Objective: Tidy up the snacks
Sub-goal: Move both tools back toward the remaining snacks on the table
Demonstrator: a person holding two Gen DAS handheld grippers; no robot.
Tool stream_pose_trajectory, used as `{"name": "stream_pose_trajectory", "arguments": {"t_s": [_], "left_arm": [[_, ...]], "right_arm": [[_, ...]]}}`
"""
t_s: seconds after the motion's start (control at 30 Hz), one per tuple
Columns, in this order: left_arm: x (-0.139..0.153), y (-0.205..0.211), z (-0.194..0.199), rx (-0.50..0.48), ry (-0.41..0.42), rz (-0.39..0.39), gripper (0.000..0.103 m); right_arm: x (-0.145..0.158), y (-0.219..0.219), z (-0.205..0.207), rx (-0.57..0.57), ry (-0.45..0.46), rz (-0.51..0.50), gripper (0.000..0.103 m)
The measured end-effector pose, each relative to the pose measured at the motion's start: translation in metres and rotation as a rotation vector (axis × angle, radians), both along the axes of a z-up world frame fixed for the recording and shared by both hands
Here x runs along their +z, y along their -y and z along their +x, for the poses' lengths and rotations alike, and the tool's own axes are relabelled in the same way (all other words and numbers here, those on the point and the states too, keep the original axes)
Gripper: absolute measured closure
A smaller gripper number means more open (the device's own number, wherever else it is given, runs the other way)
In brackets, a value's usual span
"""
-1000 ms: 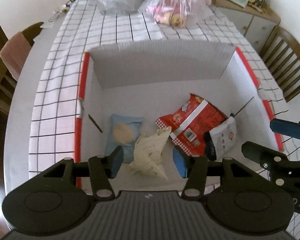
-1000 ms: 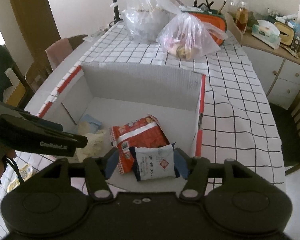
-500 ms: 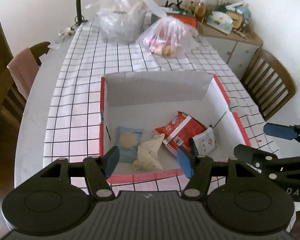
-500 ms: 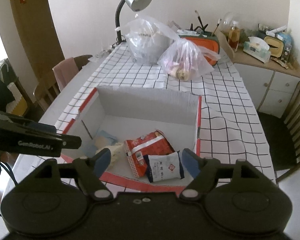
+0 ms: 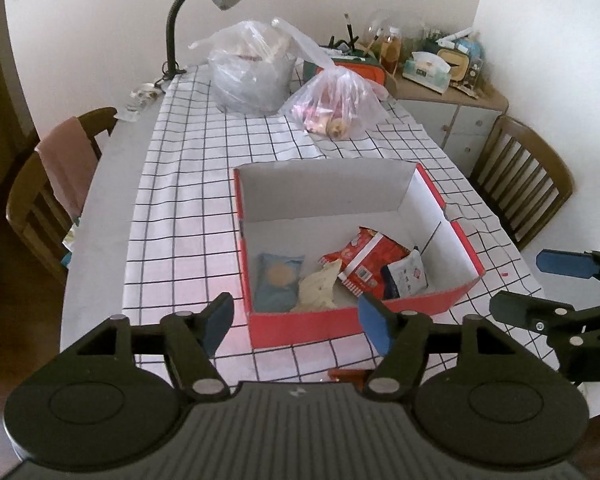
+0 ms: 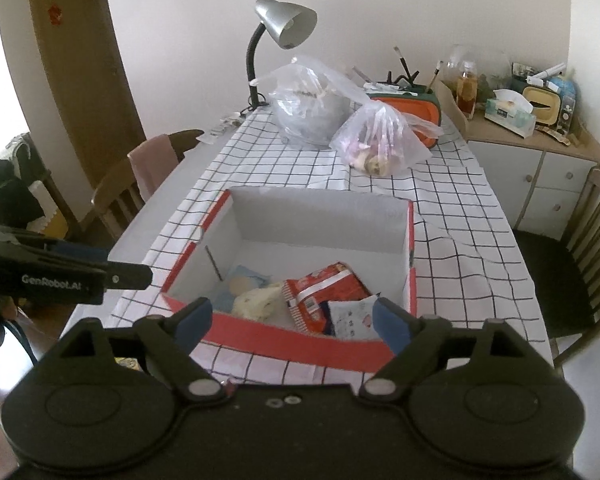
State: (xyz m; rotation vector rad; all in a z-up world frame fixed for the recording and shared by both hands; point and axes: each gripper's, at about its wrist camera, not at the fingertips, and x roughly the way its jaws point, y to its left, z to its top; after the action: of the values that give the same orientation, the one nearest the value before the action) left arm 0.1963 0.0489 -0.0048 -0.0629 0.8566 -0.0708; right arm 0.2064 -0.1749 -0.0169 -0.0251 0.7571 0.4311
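A home dining room: oval table under a black-and-white grid tablecloth (image 5: 188,216), slatted wooden chairs (image 5: 528,188), a silver gooseneck desk lamp (image 6: 284,28), a cluttered white corner cabinet (image 6: 540,176)

The print on the white packet (image 6: 350,318) is too small to be read, and its near edge is hidden behind the near wall of the red box (image 6: 300,346). A small reddish object (image 5: 346,376) near the left gripper's body is mostly covered and cannot be identified. The contents of the pink plastic bag (image 5: 336,106) are blurred by the film.
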Motion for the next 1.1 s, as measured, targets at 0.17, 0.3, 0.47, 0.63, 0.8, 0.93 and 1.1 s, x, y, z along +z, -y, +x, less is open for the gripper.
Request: {"name": "stream_pose_trajectory", "arguments": {"t_s": [0.17, 0.3, 0.47, 0.63, 0.8, 0.93, 1.1], "left_arm": [[0.001, -0.018, -0.022, 0.018, 0.013, -0.004, 0.030], [-0.002, -0.031, -0.037, 0.022, 0.017, 0.001, 0.029], [-0.011, -0.051, -0.053, 0.050, 0.014, -0.005, 0.028], [-0.028, -0.069, -0.061, 0.068, -0.016, -0.011, 0.027], [-0.050, -0.081, -0.060, 0.073, -0.064, -0.007, 0.027], [-0.071, -0.087, -0.054, 0.049, -0.132, -0.016, 0.027], [-0.100, -0.096, -0.042, 0.052, -0.204, -0.013, 0.027]], "right_arm": [[0.000, -0.008, -0.018, 0.010, 0.000, 0.021, 0.008], [-0.005, -0.015, -0.031, 0.019, -0.012, 0.039, 0.006], [-0.016, -0.024, -0.045, 0.025, -0.034, 0.072, 0.000], [-0.035, -0.033, -0.054, 0.018, -0.081, 0.066, 0.000], [-0.055, -0.037, -0.053, -0.008, -0.123, 0.046, 0.000], [-0.076, -0.039, -0.048, -0.020, -0.168, 0.024, 0.000], [-0.104, -0.044, -0.038, -0.042, -0.239, -0.008, 0.000]]}}
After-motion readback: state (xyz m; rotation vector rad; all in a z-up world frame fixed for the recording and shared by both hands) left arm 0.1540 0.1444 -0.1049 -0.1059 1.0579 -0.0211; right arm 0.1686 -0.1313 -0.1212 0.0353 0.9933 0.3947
